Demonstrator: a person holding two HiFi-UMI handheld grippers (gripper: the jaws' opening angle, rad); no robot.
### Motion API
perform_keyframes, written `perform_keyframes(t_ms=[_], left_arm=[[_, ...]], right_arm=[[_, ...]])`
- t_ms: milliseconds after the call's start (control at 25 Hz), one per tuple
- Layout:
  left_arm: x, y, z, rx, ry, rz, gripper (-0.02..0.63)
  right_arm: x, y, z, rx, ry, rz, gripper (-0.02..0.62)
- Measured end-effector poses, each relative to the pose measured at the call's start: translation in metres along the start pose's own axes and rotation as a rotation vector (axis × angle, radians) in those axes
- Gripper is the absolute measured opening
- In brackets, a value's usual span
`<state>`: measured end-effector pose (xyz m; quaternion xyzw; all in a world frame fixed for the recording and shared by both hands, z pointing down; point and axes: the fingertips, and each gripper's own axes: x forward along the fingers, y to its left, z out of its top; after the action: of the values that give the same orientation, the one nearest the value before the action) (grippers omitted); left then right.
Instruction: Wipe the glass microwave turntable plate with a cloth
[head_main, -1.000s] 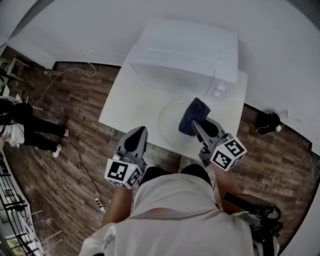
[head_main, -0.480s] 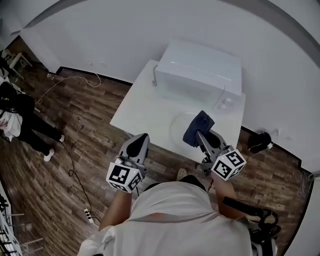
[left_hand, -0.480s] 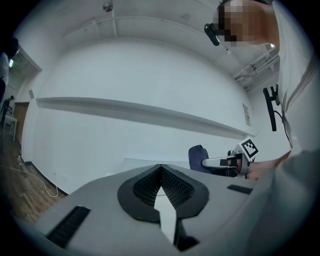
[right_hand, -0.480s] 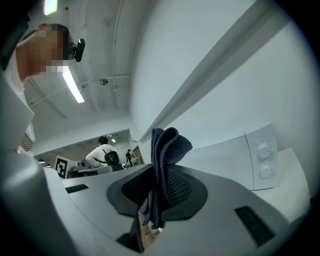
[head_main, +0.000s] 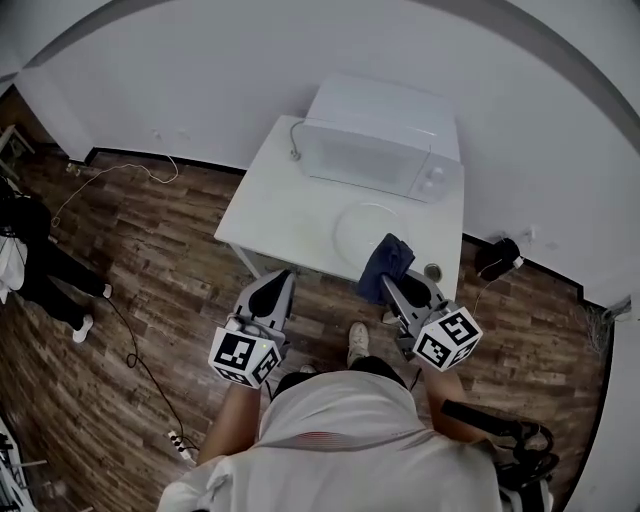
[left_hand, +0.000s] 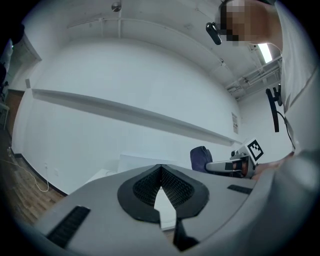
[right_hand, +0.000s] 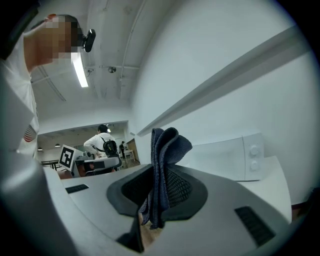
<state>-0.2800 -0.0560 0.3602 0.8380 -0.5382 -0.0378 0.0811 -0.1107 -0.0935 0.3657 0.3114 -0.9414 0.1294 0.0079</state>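
Observation:
The clear glass turntable plate (head_main: 366, 228) lies flat on the white table (head_main: 275, 215), in front of the microwave (head_main: 378, 148). My right gripper (head_main: 400, 281) is shut on a dark blue cloth (head_main: 387, 266), which hangs over the table's front edge, just short of the plate. In the right gripper view the cloth (right_hand: 163, 167) stands bunched up between the jaws. My left gripper (head_main: 279, 277) hovers over the floor in front of the table, shut and holding nothing. Its jaws (left_hand: 160, 176) meet with no gap in the left gripper view.
A small round object (head_main: 433, 271) sits on the table's front right corner. A black object (head_main: 497, 257) lies on the wood floor to the right. A cable (head_main: 140, 345) trails across the floor at left, near a standing person (head_main: 45, 262).
Both grippers have drawn back from the table toward its front edge. The cloth, earlier over the plate's right side, now hangs off the plate.

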Motion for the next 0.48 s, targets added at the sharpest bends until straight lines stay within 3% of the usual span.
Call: perform_keyframes(t_ms=[240,480], left_arm=[[-0.012,-0.023,-0.002,-0.020,-0.004,-0.059,0.011],[-0.016,-0.053,-0.017,-0.030,0.026,-0.083,0.011]], right_arm=[[-0.039,0.010,0.009,-0.037,-0.025,-0.073,0.061],[-0.056,0.010,-0.013,-0.027,0.029,-0.093,0.061]])
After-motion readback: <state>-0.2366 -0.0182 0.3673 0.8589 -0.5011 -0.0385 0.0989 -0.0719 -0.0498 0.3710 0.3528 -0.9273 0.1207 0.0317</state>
